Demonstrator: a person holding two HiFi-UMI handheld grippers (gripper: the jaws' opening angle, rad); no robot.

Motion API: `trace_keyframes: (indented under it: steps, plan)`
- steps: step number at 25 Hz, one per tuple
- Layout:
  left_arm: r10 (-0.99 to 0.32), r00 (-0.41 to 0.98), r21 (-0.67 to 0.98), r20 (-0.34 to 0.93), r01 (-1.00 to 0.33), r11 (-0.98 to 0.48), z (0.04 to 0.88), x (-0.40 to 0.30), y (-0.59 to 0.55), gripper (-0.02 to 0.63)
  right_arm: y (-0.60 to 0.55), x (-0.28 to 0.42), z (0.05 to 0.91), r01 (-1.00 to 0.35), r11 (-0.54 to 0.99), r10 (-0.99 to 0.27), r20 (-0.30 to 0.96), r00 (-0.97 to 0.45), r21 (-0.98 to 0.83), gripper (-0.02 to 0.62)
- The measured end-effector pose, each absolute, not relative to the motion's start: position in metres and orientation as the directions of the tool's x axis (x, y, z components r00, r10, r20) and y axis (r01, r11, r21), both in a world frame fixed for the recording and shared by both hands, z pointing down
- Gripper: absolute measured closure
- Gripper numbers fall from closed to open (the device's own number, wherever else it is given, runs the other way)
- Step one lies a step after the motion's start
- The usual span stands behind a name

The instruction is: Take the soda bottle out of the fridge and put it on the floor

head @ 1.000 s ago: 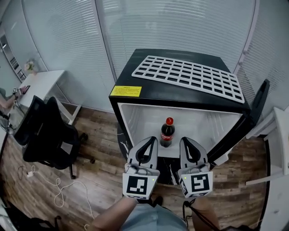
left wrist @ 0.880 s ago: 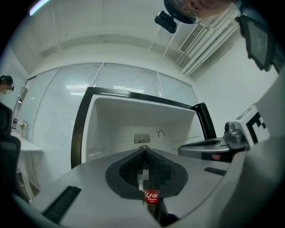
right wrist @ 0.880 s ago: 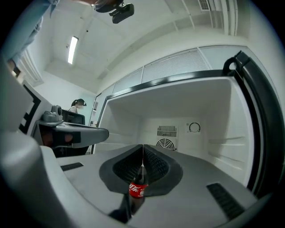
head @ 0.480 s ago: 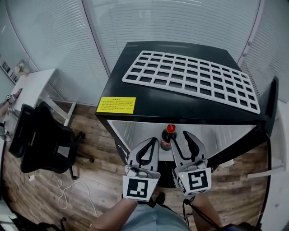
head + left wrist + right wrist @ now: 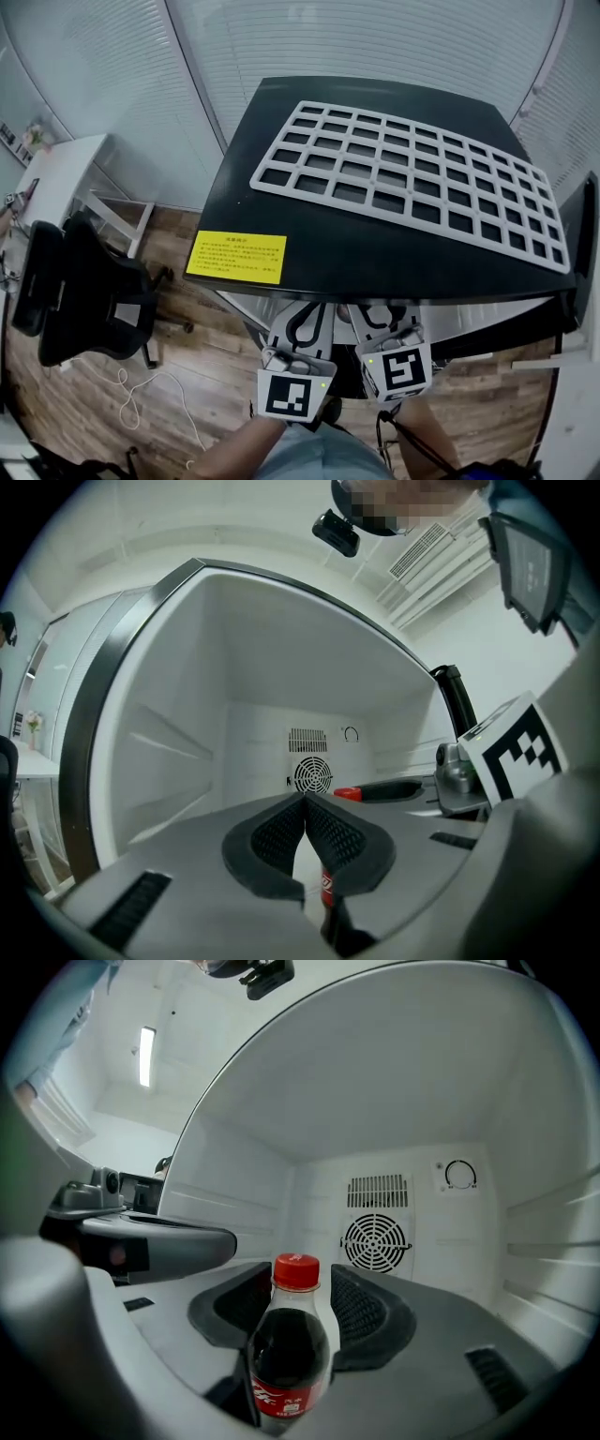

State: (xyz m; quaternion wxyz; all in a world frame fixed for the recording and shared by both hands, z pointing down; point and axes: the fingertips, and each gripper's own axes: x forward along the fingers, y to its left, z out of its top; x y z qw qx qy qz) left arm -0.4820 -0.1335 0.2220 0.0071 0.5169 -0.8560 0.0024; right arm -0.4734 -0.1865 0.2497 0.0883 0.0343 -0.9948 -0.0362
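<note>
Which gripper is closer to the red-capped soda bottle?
Right gripper: its opening jaws flank the dark soda bottle; the left gripper, jaws together, sits just left of it.

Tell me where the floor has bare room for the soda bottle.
Bare wood floor lies between the office chair and the fridge, beside the white cable. Directly before the fridge it is crowded: the person stands there.

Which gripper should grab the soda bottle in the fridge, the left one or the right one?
The right gripper: its jaws are opening with the soda bottle standing right between them. The left gripper has its jaws together, and the bottle sits off to its side.
</note>
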Motion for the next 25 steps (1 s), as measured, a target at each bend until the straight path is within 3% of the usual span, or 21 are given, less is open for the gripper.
trace_keyframes:
  steps: [13,25]
  plan:
    - [-0.883,-0.468,0.006,0.028,-0.884,0.468,0.236,-0.499,-0.141,0.589,-0.19,-0.507,0.256,-0.028,0.994,-0.045,0.161,-0.986,0.105,0.394]
    - [-0.886,-0.462,0.011,0.02,-0.886,0.463,0.234,-0.496,-0.141,0.589,-0.187,-0.509,0.251,-0.007,0.989,-0.038,0.207,-0.978,0.148,0.457]
